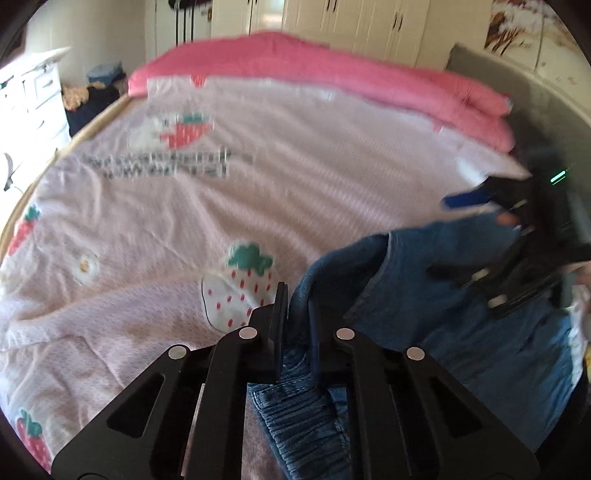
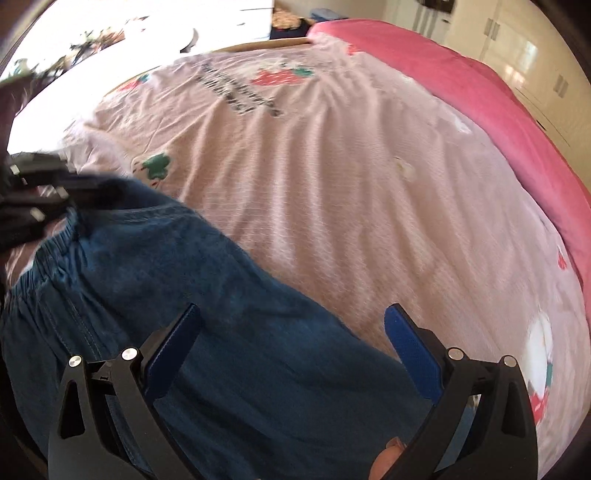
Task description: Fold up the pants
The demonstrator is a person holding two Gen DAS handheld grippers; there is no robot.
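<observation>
Blue denim pants with an elastic waistband lie on the pink strawberry bedsheet. My left gripper is shut on a bunched edge of the pants near the waistband. In the right wrist view the pants spread from lower left to bottom centre. My right gripper is open and empty, its blue pads over the pants. The right gripper also shows in the left wrist view, open, at the far right. The left gripper shows blurred at the left edge of the right wrist view, holding the waistband.
A folded pink quilt lies along the bed's far side. White wardrobes stand behind it. A white dresser stands to the left of the bed. A grey headboard is at the right.
</observation>
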